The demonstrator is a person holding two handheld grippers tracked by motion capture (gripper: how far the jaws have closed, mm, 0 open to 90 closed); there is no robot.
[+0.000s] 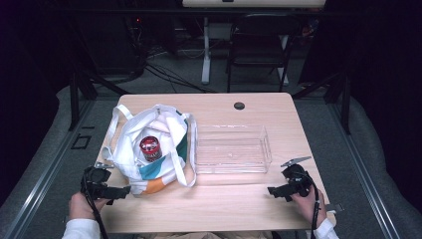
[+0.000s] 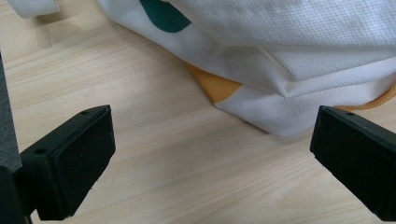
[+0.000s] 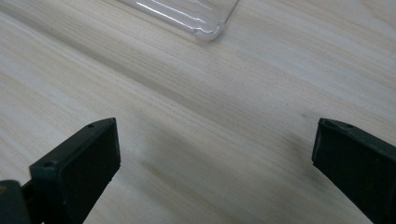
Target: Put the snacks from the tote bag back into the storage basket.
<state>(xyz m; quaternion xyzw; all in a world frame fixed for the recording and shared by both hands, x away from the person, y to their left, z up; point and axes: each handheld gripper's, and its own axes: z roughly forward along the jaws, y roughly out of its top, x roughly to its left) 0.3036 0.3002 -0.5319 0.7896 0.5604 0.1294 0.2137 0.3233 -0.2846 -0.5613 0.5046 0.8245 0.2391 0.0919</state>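
Tools lie level near the table's (image 1: 239,199) front edge: left tool (image 1: 124,190) spread wide beside the bag (image 1: 149,177), right tool (image 1: 272,191) likewise.

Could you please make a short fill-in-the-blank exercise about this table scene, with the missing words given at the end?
1. The red can stands inside the white ____.
2. The clear plastic tray on the table holds ____.
3. The jaws of the left hand-held gripper are ____, with bare wood between them.
4. The tray lies between the bag and the ____ hand-held gripper.

Missing words: bag; nothing; open; right
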